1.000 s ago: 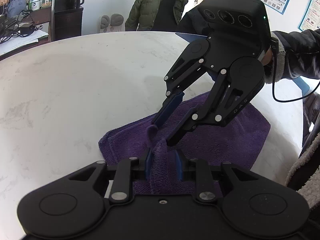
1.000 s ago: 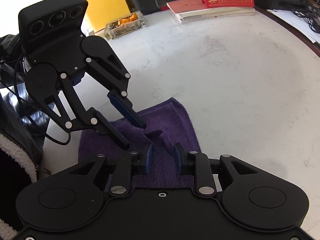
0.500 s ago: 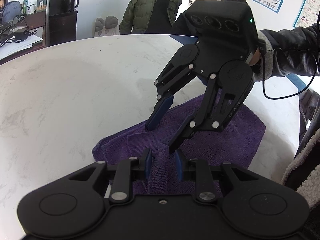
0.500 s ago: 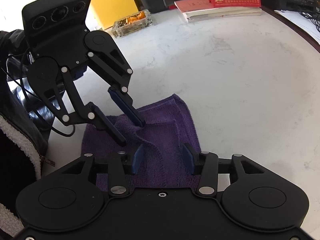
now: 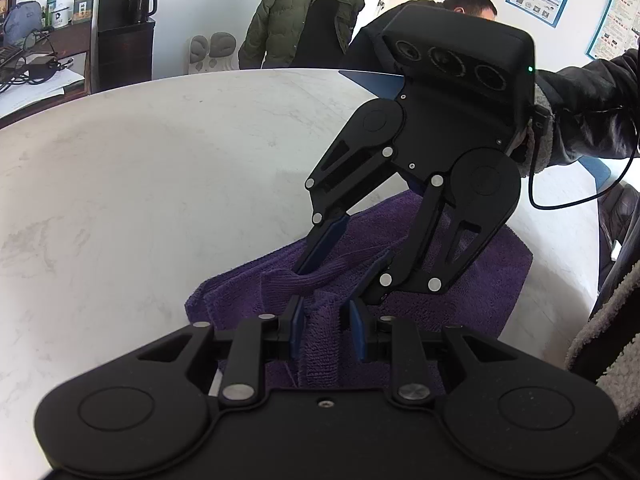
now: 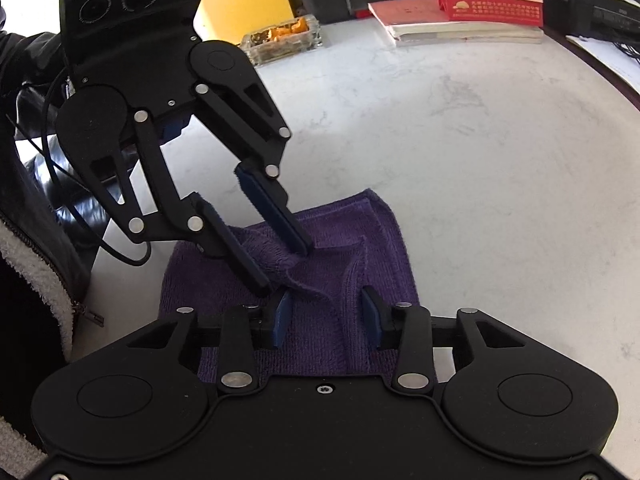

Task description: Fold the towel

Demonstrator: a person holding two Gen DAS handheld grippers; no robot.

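Purple terry towel lies rumpled on white marble table; left gripper pinches a raised fold, right gripper has just been closing around another, pads apart.

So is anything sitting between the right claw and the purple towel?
Nothing visible. The right claw is already down on the purple towel, straddling a raised ridge, with the left claw pinching a fold right beside it.

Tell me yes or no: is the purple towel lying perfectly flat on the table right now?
No: the purple towel is bunched into a raised ridge where the left gripper pinches it.
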